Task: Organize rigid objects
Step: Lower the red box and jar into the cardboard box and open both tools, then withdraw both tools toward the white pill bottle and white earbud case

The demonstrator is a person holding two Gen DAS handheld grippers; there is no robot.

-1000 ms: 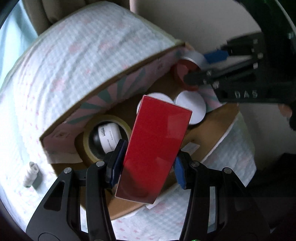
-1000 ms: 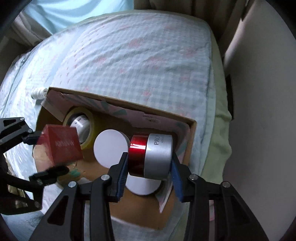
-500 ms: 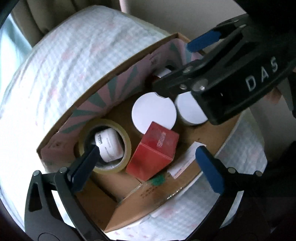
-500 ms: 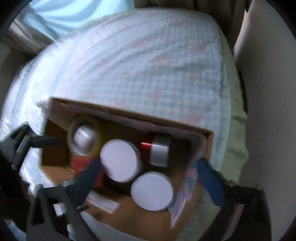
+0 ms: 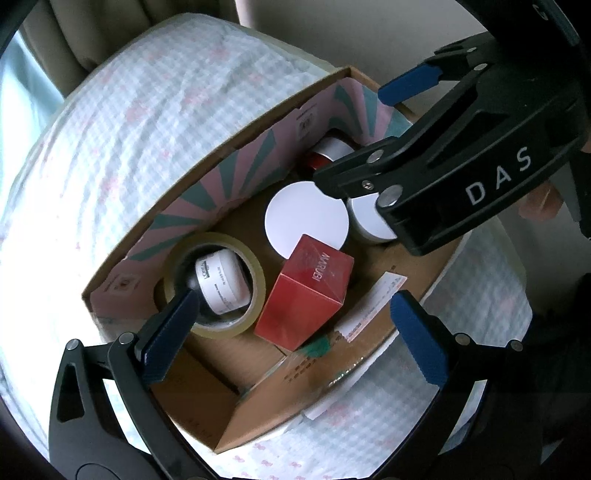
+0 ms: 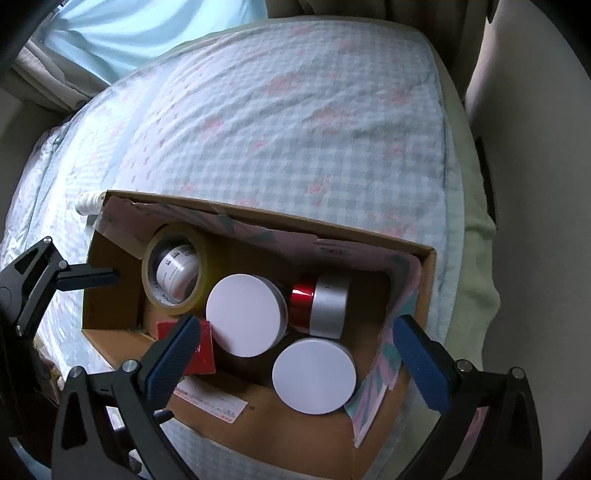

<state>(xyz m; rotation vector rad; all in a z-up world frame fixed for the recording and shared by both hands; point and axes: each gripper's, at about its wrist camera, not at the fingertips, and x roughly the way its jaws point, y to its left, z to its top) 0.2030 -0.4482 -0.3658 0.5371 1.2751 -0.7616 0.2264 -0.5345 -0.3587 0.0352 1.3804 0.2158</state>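
An open cardboard box (image 5: 236, 158) (image 6: 424, 258) sits on the bed. Inside lie a red carton (image 5: 306, 291) (image 6: 203, 349), a red-and-silver jar (image 6: 321, 304) (image 5: 330, 151) on its side, two white-lidded jars (image 6: 245, 314) (image 6: 314, 374) (image 5: 306, 219), and a tape roll (image 5: 218, 284) (image 6: 173, 267) ringing a white bottle (image 5: 221, 282). My left gripper (image 5: 291, 325) is open and empty above the box. My right gripper (image 6: 295, 354) is open and empty above the box; it also shows in the left wrist view (image 5: 443, 173).
The bed has a checked blue-and-pink cover (image 6: 277, 129). A small white bottle (image 6: 86, 201) lies on the cover beside the box's far left corner. A pale wall (image 6: 535, 184) runs along the right of the bed. Curtains (image 6: 129, 33) hang at the back.
Both grippers opened and drew back. The left one let go of the red carton and the right one let go of the red-and-silver jar; both now lie in the box.
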